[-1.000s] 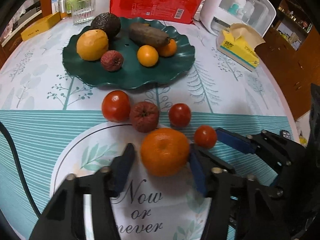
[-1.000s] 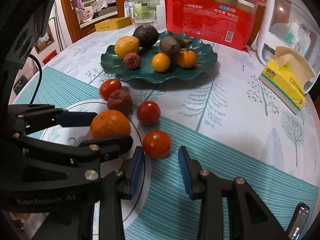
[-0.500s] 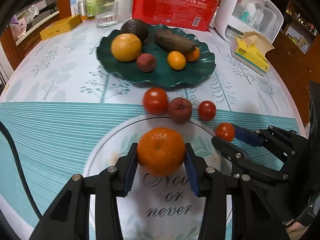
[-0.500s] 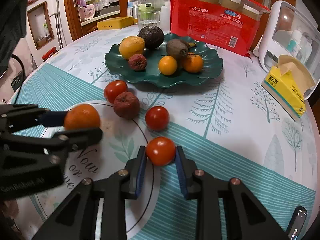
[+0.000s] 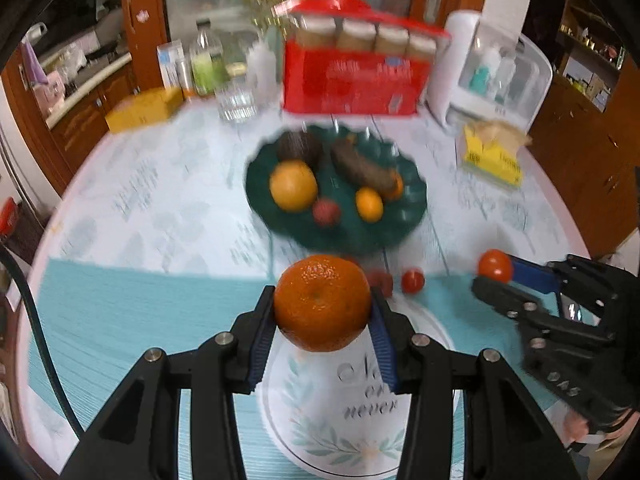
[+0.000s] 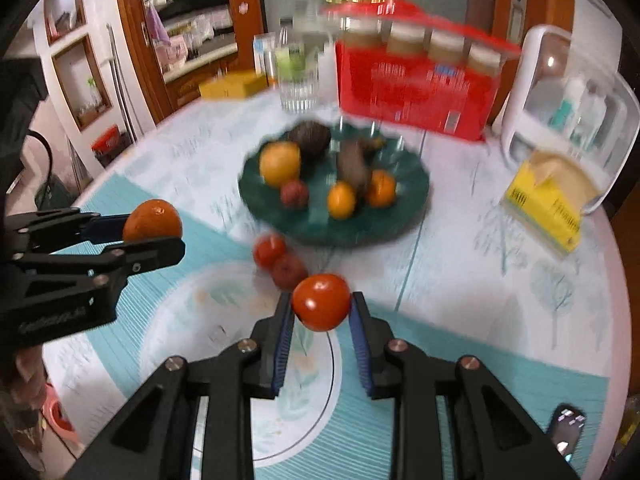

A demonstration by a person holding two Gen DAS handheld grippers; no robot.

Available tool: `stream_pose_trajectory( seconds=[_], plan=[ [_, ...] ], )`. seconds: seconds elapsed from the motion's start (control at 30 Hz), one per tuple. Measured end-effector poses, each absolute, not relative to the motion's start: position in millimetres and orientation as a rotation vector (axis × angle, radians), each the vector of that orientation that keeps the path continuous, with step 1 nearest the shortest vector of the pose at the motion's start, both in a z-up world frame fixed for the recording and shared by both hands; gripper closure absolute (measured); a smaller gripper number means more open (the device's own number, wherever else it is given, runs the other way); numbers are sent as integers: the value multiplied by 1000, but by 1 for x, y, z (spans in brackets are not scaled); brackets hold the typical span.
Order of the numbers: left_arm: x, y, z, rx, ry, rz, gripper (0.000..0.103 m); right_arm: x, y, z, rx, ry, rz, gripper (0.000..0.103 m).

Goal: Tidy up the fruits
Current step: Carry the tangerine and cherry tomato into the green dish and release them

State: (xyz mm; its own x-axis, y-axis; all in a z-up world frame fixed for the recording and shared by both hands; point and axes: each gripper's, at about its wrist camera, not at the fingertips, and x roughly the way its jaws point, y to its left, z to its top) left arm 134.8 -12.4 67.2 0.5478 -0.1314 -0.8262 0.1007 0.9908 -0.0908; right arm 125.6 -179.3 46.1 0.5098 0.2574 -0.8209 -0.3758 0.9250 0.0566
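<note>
My left gripper is shut on a large orange and holds it above the table; it also shows in the right wrist view. My right gripper is shut on a red tomato, lifted off the table; the tomato also shows in the left wrist view. A dark green plate ahead holds an avocado, a yellow-orange fruit, a lychee, a brown oblong fruit and small oranges. A tomato and a wrinkled red fruit lie on the table before the plate.
A red package of cups, a glass, a yellow box, a white appliance and a yellow tissue pack stand behind and right of the plate. A small tomato lies near the plate. The view is motion-blurred.
Both grippers closed on their fruit and lifted: the left raised the orange, the right raised the tomato off the table. Both cameras now look from higher up.
</note>
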Motion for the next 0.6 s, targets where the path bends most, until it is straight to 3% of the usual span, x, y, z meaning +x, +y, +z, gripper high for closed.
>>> stream_pose_trajectory(
  seconds=[0.37,0.47,0.6],
  plan=[
    [188,0,163,-12,869,-111,60,180,-173,177,-163,786,294,75],
    [215,-3,165,-28,873,-112,60,203,-169,183,-143,759,256,75],
    [252,-12,139,-30,902,-116,60,231,-166,151,-84,800,234,75]
  ],
)
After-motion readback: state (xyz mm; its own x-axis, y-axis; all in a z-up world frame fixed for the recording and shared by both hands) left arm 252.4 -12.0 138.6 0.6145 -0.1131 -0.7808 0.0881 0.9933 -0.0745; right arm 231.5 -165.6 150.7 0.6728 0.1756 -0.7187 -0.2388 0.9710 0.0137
